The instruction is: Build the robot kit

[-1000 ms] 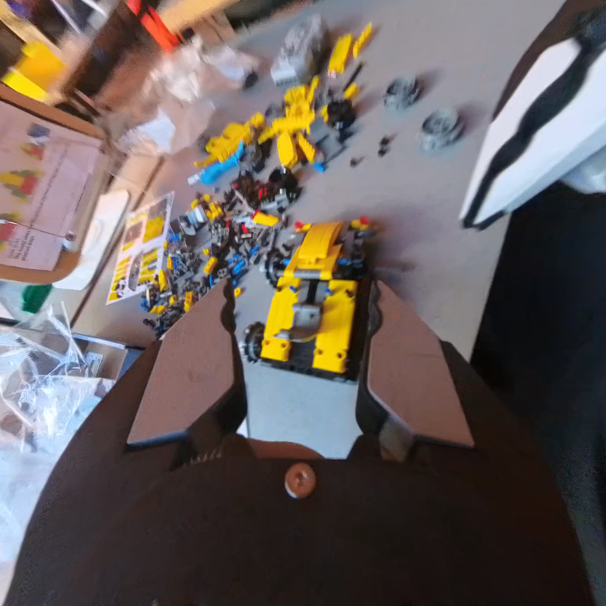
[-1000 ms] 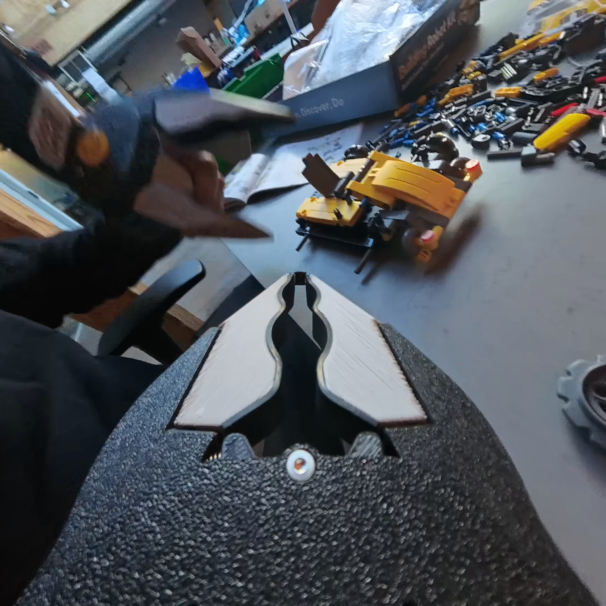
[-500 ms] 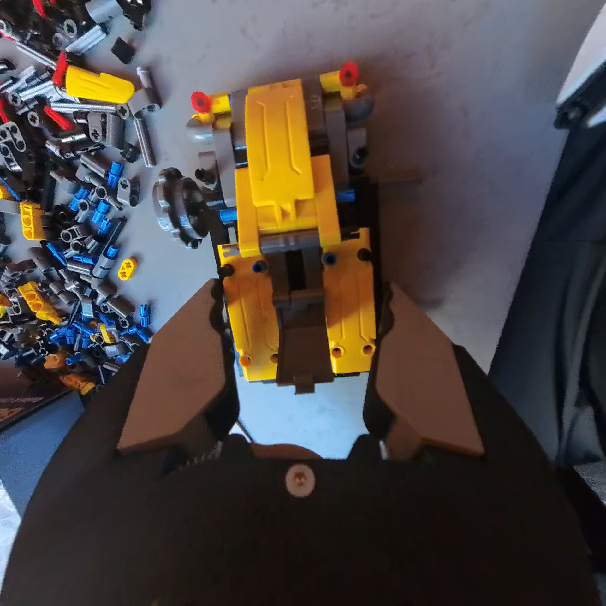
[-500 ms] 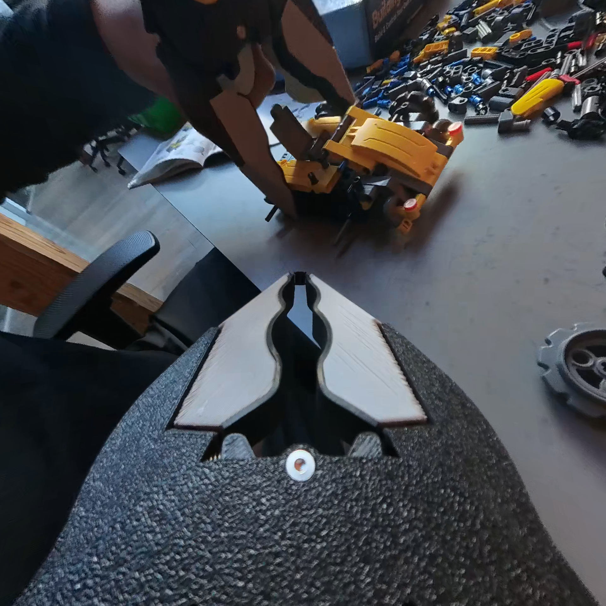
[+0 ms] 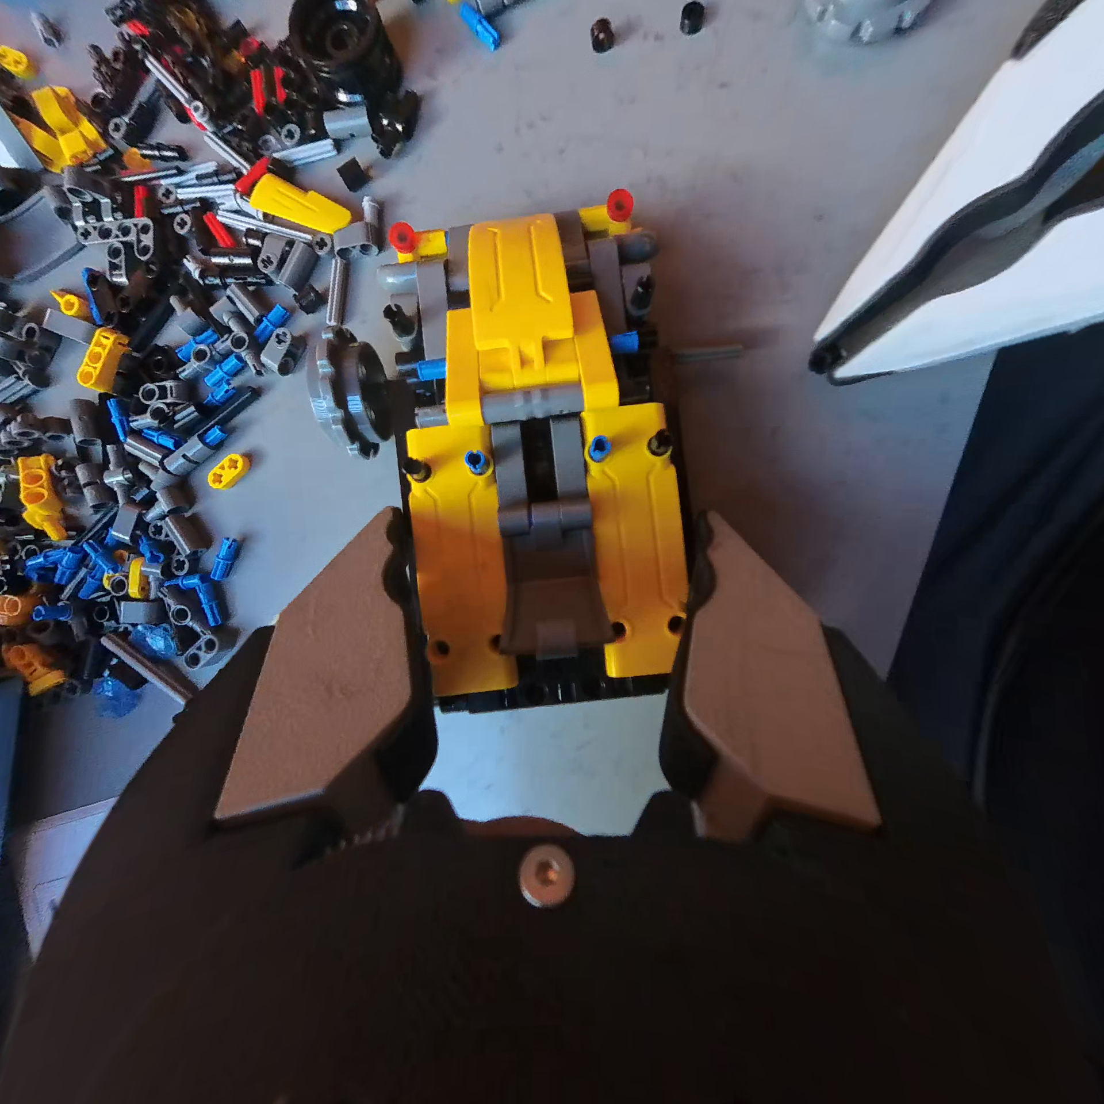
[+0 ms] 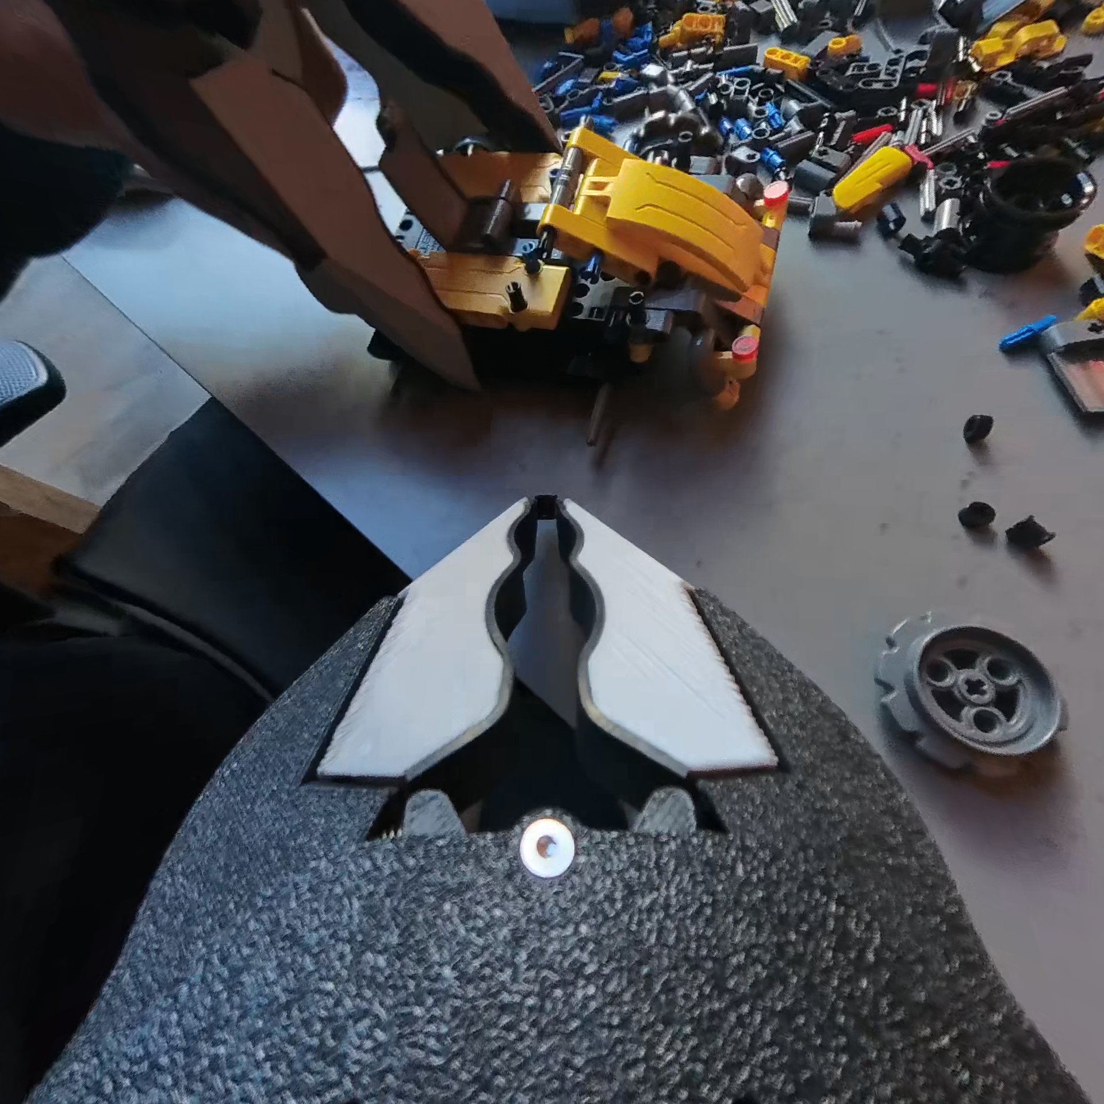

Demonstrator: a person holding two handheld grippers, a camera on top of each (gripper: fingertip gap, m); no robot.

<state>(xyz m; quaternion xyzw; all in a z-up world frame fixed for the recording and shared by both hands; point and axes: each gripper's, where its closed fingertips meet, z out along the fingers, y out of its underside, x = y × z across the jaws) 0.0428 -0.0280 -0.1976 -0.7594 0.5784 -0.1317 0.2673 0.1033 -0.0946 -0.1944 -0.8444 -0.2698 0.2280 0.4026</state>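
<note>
A yellow and black brick-built vehicle [image 5: 537,370] stands on the grey table [image 5: 747,179]. My left gripper [image 5: 546,526] is open and straddles its near end, one finger close along each side. In the right wrist view the left gripper's fingers [image 6: 382,281] reach down over the vehicle [image 6: 657,227], the nearer tip at the table. My right gripper [image 6: 545,505] is shut on a small black piece [image 6: 545,508] and hovers above the table, to the vehicle's right. It shows in the left wrist view [image 5: 827,358] too.
A heap of loose grey, black, blue and yellow parts [image 5: 149,358] lies left of the vehicle. A grey toothed wheel [image 5: 346,394] leans at its left side, another [image 6: 971,690] lies near my right gripper. Small black bits [image 6: 977,514] lie nearby. A chair armrest [image 6: 24,382] stands past the table edge.
My left gripper has come down from above and closed in over the vehicle's near end, jaws slightly wider. My right gripper has moved closer to the vehicle, still shut.
</note>
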